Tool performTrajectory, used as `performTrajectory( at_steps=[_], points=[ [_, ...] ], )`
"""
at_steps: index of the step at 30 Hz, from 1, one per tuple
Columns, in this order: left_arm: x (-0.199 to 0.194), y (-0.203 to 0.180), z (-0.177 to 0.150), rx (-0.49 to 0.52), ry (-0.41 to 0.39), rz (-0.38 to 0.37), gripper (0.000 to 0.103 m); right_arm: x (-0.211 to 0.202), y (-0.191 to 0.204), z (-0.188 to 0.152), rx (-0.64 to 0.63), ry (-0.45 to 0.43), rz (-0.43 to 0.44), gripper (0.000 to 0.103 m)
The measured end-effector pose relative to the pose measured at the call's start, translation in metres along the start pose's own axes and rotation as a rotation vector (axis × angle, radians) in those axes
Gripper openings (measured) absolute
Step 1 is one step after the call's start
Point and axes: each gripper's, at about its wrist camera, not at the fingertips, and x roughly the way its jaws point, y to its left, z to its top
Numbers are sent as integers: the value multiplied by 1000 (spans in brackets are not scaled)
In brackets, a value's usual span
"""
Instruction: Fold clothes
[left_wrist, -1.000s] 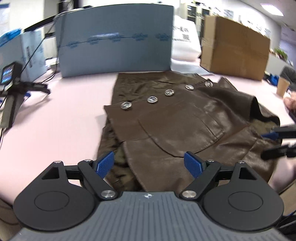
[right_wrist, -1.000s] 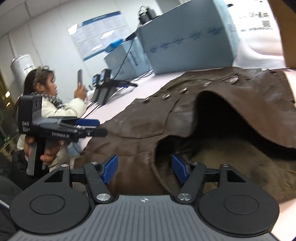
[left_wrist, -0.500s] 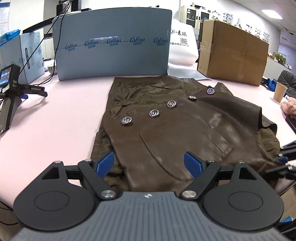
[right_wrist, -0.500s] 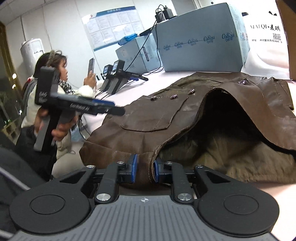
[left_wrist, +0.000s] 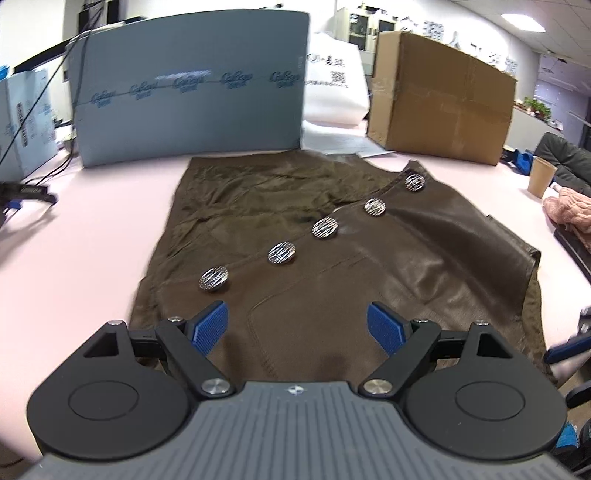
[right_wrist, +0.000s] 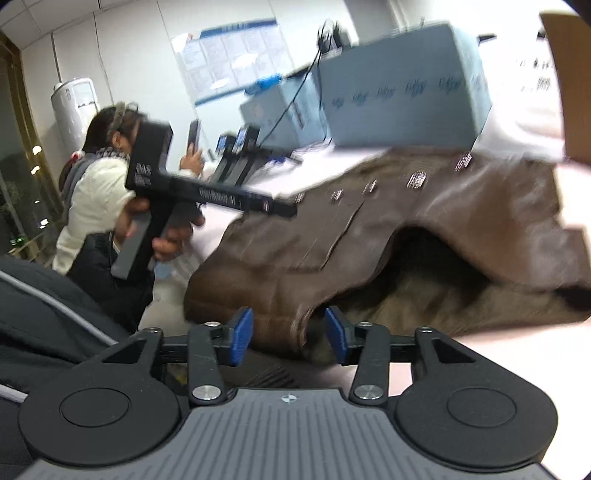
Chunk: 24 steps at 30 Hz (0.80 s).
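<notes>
A brown leather coat (left_wrist: 332, 258) with a diagonal row of silver buttons (left_wrist: 282, 253) lies spread on the pink table (left_wrist: 92, 240). My left gripper (left_wrist: 297, 326) hovers open over the coat's near hem, with nothing between its blue pads. The right wrist view is blurred. There the coat (right_wrist: 443, 206) has its near edge raised and its olive lining showing. My right gripper (right_wrist: 289, 334) is partly open, with the coat's edge lying loosely between the pads. The left gripper (right_wrist: 284, 208) shows in that view too, held by a hand above the coat's left side.
A blue-grey box (left_wrist: 192, 92), a white bag (left_wrist: 332, 85) and a cardboard box (left_wrist: 443, 99) stand along the table's far side. A paper cup (left_wrist: 541, 181) and a pink cloth (left_wrist: 569, 210) are at the right. A seated person (right_wrist: 92, 192) holds a phone beyond the table's left end.
My right gripper was shut on the coat's edge half a second ago; its jaws have now spread apart. The left gripper has moved forward over the coat, which lies flatter.
</notes>
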Motion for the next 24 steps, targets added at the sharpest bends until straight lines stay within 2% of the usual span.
performTrajectory(
  at_steps=[3,6,8,9,13,16,18,20,21,22,24],
  points=[
    [21,-4,5,4,22,-27,81,-22,-5,16,-44,-98,-85,43],
    [43,-5,5,-9,47,-41,81,-27,-22,35,-72,-188,-216,59],
    [50,-3,2,-13,33,-40,84,-18,-43,49,-49,-213,-311,60],
    [51,-3,1,-7,16,-45,86,-10,-60,58,-12,-212,-354,60],
    [55,-9,-7,54,-19,-34,89,36,-127,92,168,-164,-432,60],
    [56,-14,-7,75,-18,-21,90,81,-187,115,297,-63,-567,60],
    [56,-12,-8,61,-24,-29,90,100,-219,119,380,1,-596,60],
    [55,-9,-9,48,-31,-35,90,116,-249,117,472,78,-544,57],
    [54,-10,-9,50,-33,-30,90,119,-256,115,478,87,-504,52],
    [54,-13,-10,60,-32,-22,90,120,-257,114,455,82,-485,34],
    [55,-15,-9,71,-28,-12,91,121,-257,113,402,89,-488,12]
  ],
)
